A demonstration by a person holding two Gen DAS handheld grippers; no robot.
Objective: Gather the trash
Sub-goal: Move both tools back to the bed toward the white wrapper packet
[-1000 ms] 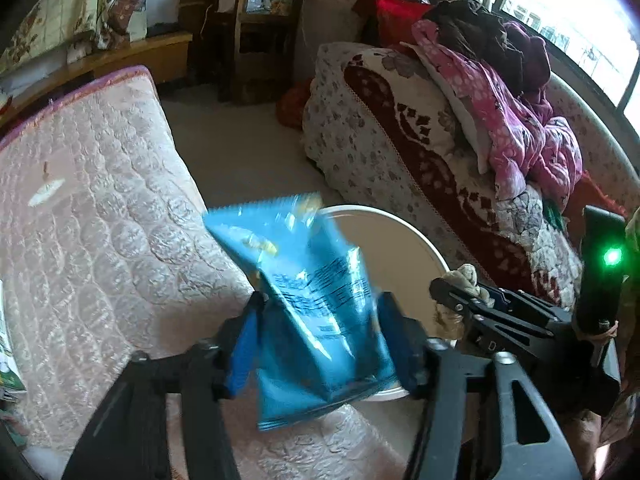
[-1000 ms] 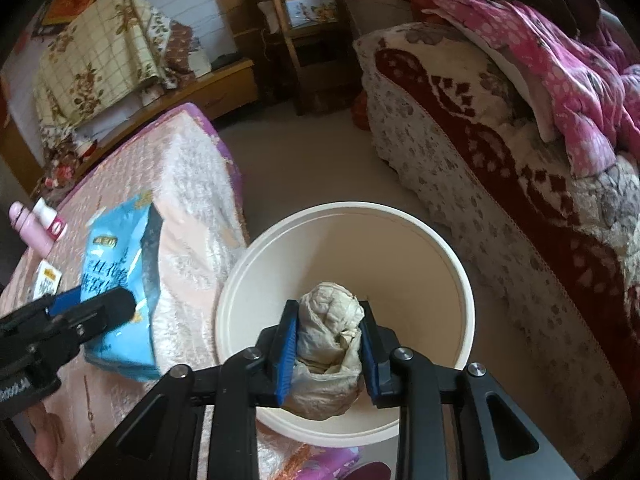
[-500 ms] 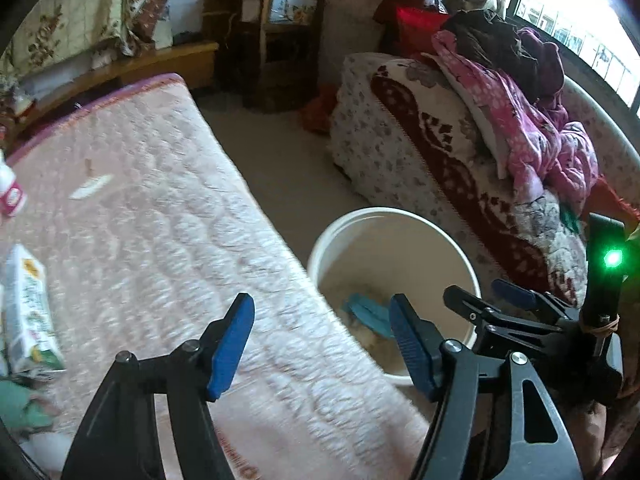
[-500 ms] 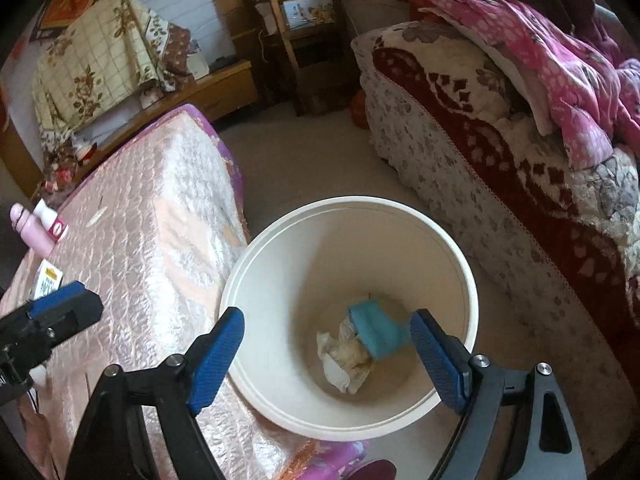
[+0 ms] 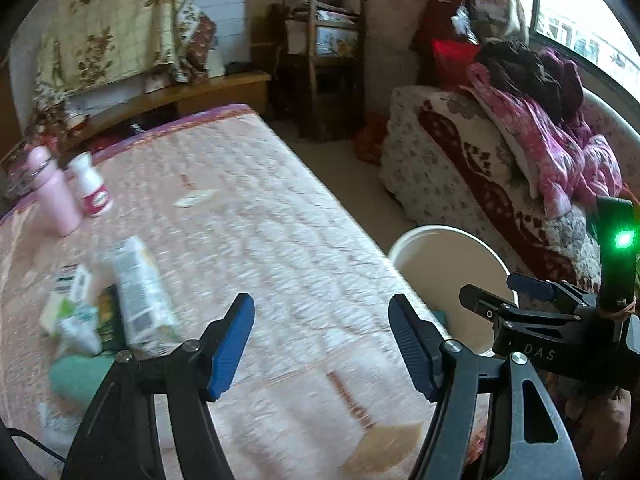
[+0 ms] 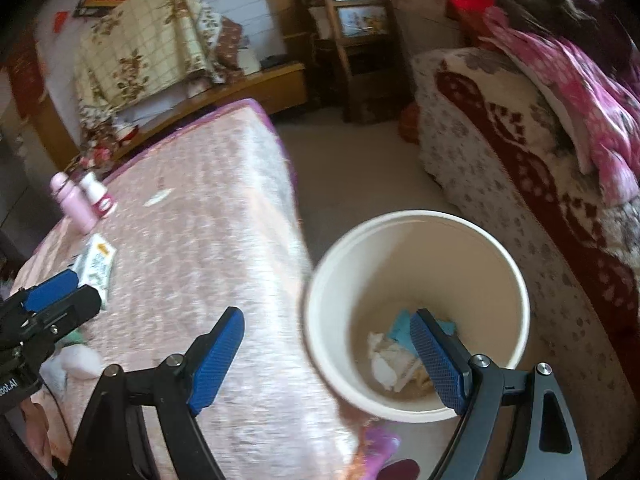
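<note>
My left gripper (image 5: 320,340) hangs empty with its blue pads spread, aimed down at the pink quilted mattress (image 5: 248,216), and the step I judge to be in hand is going back for the next piece of trash. That lies at the left: a small heap of wrappers and packets (image 5: 100,312) near the mattress edge, blurred in my left view, with a pale green-and-white packet (image 5: 138,288) on top. Its long axis runs from near me away toward the far side of the bed, tilted a little leftward at the far end; which end is the opening I cannot tell. To take it well I would turn my wrist so the pads close across its narrow width, not along its length, and pinch near the middle so it does not droop. Beyond it stand a pink bottle (image 5: 56,196) and a white bottle (image 5: 90,190), upright, touching or nearly so; these do not look like trash, so I would keep clear of them. To the right, on the floor just beside the mattress, sits the cream bucket (image 6: 416,312), with a crumpled tissue (image 6: 384,364) and a blue wrapper (image 6: 404,328) lying at its bottom. My right gripper (image 6: 328,360) has just been opening and is now wide apart with nothing between its pads, poised over the bucket's near rim.
</note>
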